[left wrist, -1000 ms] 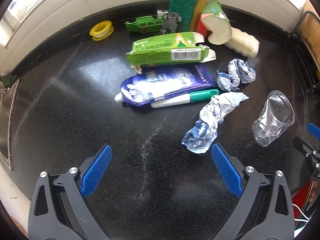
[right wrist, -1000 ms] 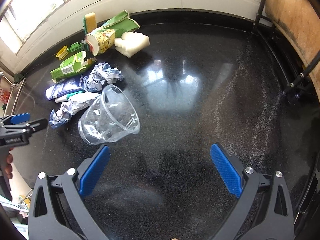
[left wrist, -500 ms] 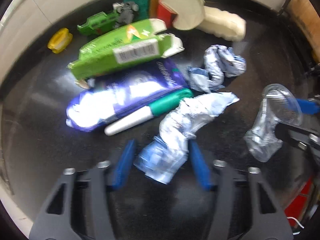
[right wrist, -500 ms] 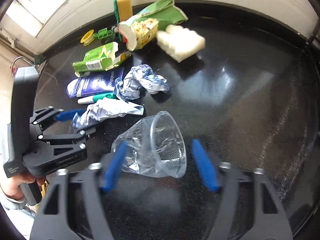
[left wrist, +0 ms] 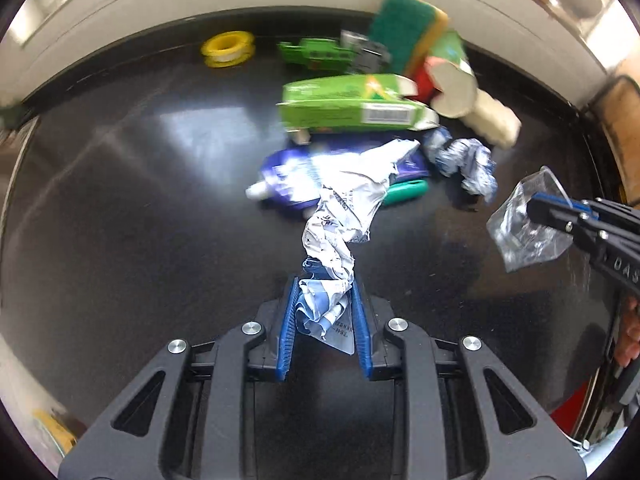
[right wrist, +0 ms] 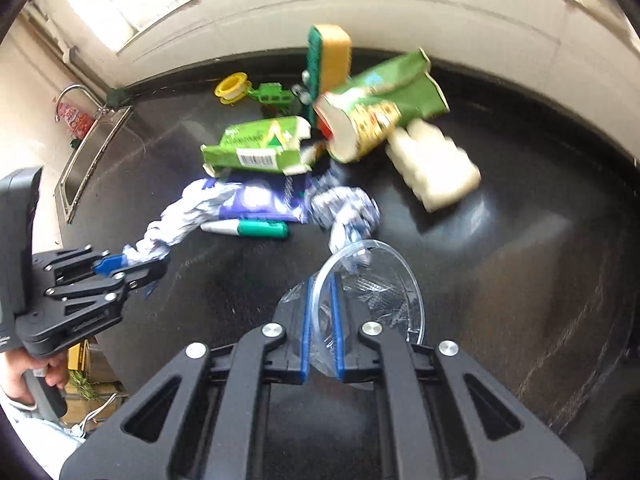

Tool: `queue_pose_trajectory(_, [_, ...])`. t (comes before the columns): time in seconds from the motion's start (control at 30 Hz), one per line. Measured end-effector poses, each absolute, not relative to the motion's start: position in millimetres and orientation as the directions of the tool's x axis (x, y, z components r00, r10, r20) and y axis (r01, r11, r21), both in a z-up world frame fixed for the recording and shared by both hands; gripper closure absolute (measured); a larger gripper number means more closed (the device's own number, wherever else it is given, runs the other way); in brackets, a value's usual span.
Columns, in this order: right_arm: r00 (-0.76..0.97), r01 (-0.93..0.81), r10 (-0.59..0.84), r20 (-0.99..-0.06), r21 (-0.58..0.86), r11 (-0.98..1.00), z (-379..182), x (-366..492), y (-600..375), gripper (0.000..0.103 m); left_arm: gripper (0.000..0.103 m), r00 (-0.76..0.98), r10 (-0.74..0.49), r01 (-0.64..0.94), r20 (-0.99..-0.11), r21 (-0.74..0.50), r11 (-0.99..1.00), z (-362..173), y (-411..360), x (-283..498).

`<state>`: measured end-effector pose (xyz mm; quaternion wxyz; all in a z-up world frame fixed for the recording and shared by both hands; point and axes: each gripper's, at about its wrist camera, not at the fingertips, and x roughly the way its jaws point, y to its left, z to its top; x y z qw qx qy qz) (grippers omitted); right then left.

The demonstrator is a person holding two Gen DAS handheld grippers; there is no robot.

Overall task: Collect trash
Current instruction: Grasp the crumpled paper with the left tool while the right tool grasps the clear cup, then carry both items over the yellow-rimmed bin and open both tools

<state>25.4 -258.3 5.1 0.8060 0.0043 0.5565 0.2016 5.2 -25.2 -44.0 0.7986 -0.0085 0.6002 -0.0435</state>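
Observation:
My left gripper (left wrist: 325, 286) is shut on one end of a long crumpled white-and-blue wrapper (left wrist: 344, 204), which hangs lifted off the black counter; it also shows in the right wrist view (right wrist: 188, 216). My right gripper (right wrist: 321, 280) is shut on the rim of a clear plastic cup (right wrist: 372, 280), seen squashed in the left wrist view (left wrist: 524, 224). A second crumpled wrapper (left wrist: 466, 160) lies on the counter beyond.
On the black counter (left wrist: 120, 200) lie a green carton (left wrist: 348, 106), a blue pouch (right wrist: 264, 200), a green-capped marker (right wrist: 252, 230), a paper cup (right wrist: 356, 128), a white foam piece (right wrist: 432, 168), a sponge (right wrist: 328, 56), a green toy (left wrist: 320, 54) and a yellow tape roll (left wrist: 228, 46). A sink (right wrist: 88, 152) lies left.
Both grippers moved forward and closed. The left one took hold of the long wrapper and lifted it; the right one took hold of the plastic cup and lifted it.

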Motion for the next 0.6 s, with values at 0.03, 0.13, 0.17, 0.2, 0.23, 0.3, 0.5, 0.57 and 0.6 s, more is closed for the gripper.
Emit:
queue_pose_trajectory(0.03, [0.307,-0.341,0.331,-0.892,0.221,0.914,10.7,28.5,-250.7,0.093,0.078,0.286,-0.063,0.018,-0.956,-0.060,0.998,-34.7,-12.1,0.6])
queue_pose_trajectory(0.13, [0.311,-0.412,0.362,-0.879,0.219,0.885,28.8,34.9,-227.0,0.093,0.078,0.318,-0.013,-0.094,-0.948,-0.046,0.994,-16.4,20.0,-19.4])
queue_pose_trajectory(0.17, [0.312,-0.450,0.376,-0.872,0.213,0.867,36.0,36.6,-211.7,0.093,0.078,0.328,0.005,-0.139,-0.945,-0.043,0.989,-11.7,33.8,-25.1])
queue_pose_trajectory(0.2, [0.308,-0.485,0.392,-0.867,0.211,0.849,41.4,37.4,-197.3,0.093,0.078,0.335,0.023,-0.182,-0.942,-0.041,0.982,-3.9,47.5,-31.0])
queue_pose_trajectory(0.23, [0.296,-0.535,0.414,-0.861,0.210,0.818,47.1,38.1,-174.2,0.093,0.078,0.343,0.047,-0.235,-0.938,-0.037,0.971,3.1,62.0,-40.3])
queue_pose_trajectory(0.3, [0.264,-0.616,0.446,-0.855,0.206,0.760,50.5,39.6,-128.6,0.093,0.078,0.353,0.095,-0.339,-0.931,-0.032,0.940,14.2,90.4,-61.6])
queue_pose_trajectory(0.5, [0.096,-0.823,0.527,-0.844,0.231,0.520,50.3,10.1,14.1,0.093,0.078,0.292,0.238,-0.617,-0.926,0.007,0.787,26.1,164.8,-146.0])
queue_pose_trajectory(0.57, [0.027,-0.872,0.537,-0.843,0.243,0.425,46.3,-12.0,66.5,0.093,0.078,0.250,0.272,-0.702,-0.929,0.019,0.712,23.8,191.6,-182.2])
queue_pose_trajectory(0.6, [-0.001,-0.885,0.539,-0.842,0.252,0.392,45.8,-21.8,84.5,0.093,0.078,0.234,0.282,-0.731,-0.930,0.023,0.682,23.3,202.5,-197.4])
